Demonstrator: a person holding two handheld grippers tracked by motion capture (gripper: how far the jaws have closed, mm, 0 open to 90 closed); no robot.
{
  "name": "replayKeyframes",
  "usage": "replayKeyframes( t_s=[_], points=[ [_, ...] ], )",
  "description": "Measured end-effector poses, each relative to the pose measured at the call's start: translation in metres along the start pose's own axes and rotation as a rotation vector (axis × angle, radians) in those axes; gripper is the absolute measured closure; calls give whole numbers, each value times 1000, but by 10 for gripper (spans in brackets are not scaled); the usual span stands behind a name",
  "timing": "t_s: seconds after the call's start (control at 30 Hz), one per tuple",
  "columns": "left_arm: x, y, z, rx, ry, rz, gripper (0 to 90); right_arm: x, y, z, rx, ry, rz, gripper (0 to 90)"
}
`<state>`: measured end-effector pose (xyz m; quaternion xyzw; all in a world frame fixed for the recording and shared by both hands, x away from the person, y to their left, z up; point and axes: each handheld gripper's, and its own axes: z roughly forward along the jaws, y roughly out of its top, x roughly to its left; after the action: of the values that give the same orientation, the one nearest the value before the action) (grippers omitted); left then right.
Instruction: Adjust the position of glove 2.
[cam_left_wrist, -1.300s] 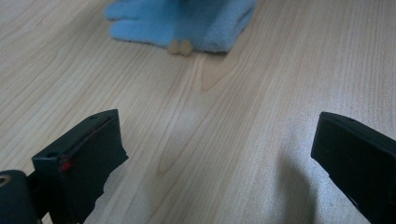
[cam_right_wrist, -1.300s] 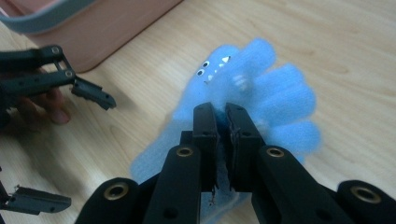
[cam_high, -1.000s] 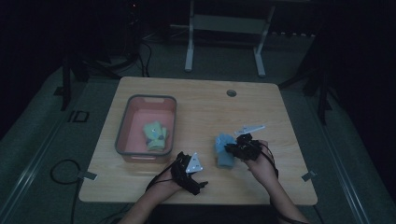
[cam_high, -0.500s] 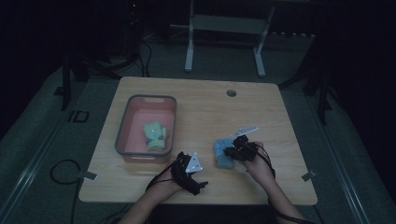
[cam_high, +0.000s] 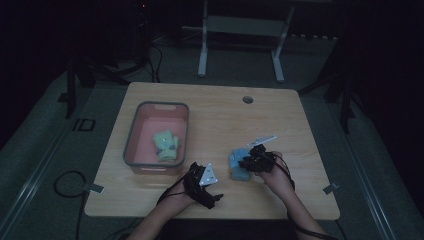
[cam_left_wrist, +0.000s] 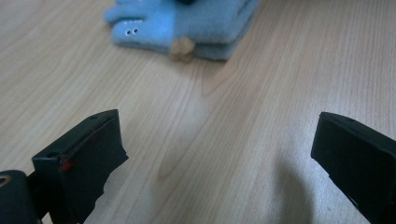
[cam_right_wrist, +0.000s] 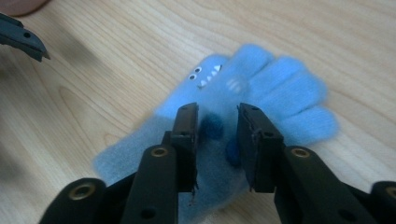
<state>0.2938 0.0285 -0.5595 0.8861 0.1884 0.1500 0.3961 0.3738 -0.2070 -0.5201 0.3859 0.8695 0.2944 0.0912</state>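
Two blue gloves (cam_high: 239, 164) lie stacked at the table's (cam_high: 220, 120) five o'clock. The right gripper (cam_right_wrist: 217, 122), poised above them, has just been opening, jaws narrowly parted, pinching nothing: probably a release. The left gripper (cam_high: 204, 184), jaws wide and empty, waits at six.

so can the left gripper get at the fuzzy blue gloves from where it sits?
Probably yes: the left gripper is open, with bare wooden table between it and the blue gloves.
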Motion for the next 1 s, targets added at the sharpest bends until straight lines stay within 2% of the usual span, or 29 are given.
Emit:
replayKeyframes(
  t_s=[0.2, 0.27, 0.43, 0.53, 0.63, 0.77, 0.93, 1.0],
  points=[
    [0, 3, -2, -5, -21, -27, 27, -3, 0, -11, -51, 16, 3, 391],
    [0, 3, -2, -1, -22, -27, 27, -6, -1, -14, -51, 35, 2, 306],
    [-1, 3, -1, -14, -27, -18, 27, -9, -6, -16, -71, 46, -2, 194],
    [-3, 3, 0, -19, -29, -18, 27, -11, -10, -18, -89, 50, 1, 174],
    [-3, 3, 0, -18, -33, -22, 27, -13, -11, -19, -89, 47, -17, 153],
    [-3, 4, 2, -35, -42, -43, 27, -19, -14, -26, -147, 69, -42, 174],
    [-6, 4, 6, -59, -60, -54, 27, -20, -17, -29, -150, 68, -84, 160],
    [-8, 6, 7, -67, -68, -61, 27, -20, -19, -30, -147, 84, -64, 153]
  ],
)
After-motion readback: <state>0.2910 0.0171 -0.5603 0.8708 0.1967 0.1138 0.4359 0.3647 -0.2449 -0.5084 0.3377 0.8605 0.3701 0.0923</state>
